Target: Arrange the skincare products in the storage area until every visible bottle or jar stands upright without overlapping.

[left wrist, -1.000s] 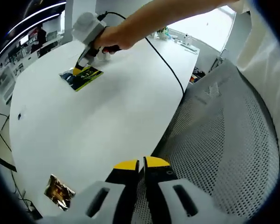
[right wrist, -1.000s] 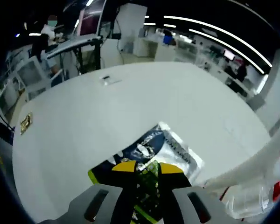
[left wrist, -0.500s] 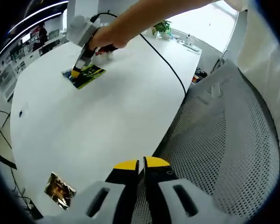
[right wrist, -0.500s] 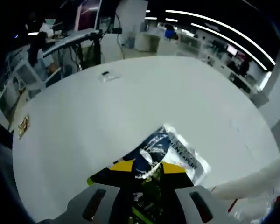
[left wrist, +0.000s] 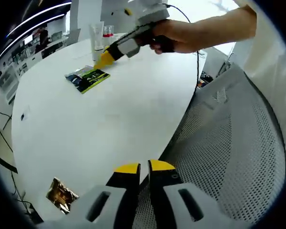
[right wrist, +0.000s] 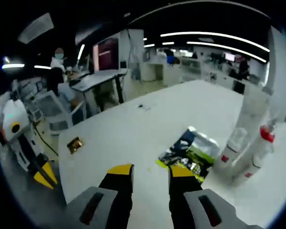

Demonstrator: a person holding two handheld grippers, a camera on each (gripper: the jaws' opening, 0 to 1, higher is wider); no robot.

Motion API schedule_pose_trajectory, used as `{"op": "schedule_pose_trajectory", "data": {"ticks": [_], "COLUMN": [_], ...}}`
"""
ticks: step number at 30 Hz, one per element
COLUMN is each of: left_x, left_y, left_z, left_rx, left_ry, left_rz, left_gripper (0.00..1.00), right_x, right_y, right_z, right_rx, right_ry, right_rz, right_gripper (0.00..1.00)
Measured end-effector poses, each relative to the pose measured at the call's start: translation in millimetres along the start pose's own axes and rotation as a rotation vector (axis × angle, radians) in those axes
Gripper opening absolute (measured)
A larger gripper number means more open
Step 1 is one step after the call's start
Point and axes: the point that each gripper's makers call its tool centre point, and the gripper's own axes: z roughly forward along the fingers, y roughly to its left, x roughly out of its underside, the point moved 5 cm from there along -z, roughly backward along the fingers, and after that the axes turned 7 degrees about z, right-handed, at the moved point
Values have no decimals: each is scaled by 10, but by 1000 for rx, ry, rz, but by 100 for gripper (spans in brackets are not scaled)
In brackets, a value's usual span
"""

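Right tongs (right wrist: pixel 150 172) have lifted off the sachet (right wrist: pixel 189 151) and now hang open, empty, above the desk (left wrist: pixel 114 114). Sachet lies flat just ahead-right of them, bottles (right wrist: pixel 250 148) upright beyond it, further right. Left tongs (left wrist: pixel 139 168) closed, empty, well away at near desk edge; right is nearer.

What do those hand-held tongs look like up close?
Each has a pale grey body ending in two black jaws with yellow tips. The left tongs show them nearly together, the right tongs apart. In the left gripper view, the right tongs carry a grey box and a black cable; the person's arm is bare.
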Motion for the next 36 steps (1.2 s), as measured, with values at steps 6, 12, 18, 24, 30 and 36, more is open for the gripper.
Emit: {"op": "schedule_pose_trajectory", "data": {"ticks": [6,12,18,24,30,36], "left_x": [-2,-37,-40,-135,178,473], "left_y": [-2,30,33,235,720,1028], "left_z": [1,-28,-17,-128,-370,-590], "left_rx": [-4,-16,-7,-36,-178,-225], "left_ry": [5,-32,-43,-168,-128,-8], "left_rz": [14,-16,-19,-164,-254,-113], "left_gripper": [3,10,24,36,50,58], "right_x": [317,462,613,671,593,615], "right_y": [308,592,771,831,859,1025], "right_z": [-476,-727,-859,-925,-955,-912], "right_rx": [-32,-83,-105,-79,-4,-58], "right_ry": [41,65,91,104,62,63], "right_rz": [-41,-132,-204,-288,-441,-540], "right_gripper": [31,34,38,43,43,44]}}
